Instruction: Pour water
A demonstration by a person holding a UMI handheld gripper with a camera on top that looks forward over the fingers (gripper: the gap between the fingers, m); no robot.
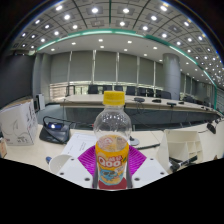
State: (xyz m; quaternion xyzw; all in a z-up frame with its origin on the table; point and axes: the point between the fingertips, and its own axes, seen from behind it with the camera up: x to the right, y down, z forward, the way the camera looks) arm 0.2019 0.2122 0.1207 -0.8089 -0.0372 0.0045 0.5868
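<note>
A clear plastic bottle (112, 140) with a yellow cap and a yellow-orange label stands upright between my fingers, held above the white table (200, 145). My gripper (112, 168) is shut on the bottle, its purple pads pressing the label from both sides. The white fingers (72, 172) show at either side of the bottle's lower half. The bottle's base is hidden below.
A white box (16, 122) stands on the table at the left, with a dark chair (55, 130) beside it. A long curved desk with black chairs (140, 97) runs across the room behind. A white object (183, 147) lies right of the bottle.
</note>
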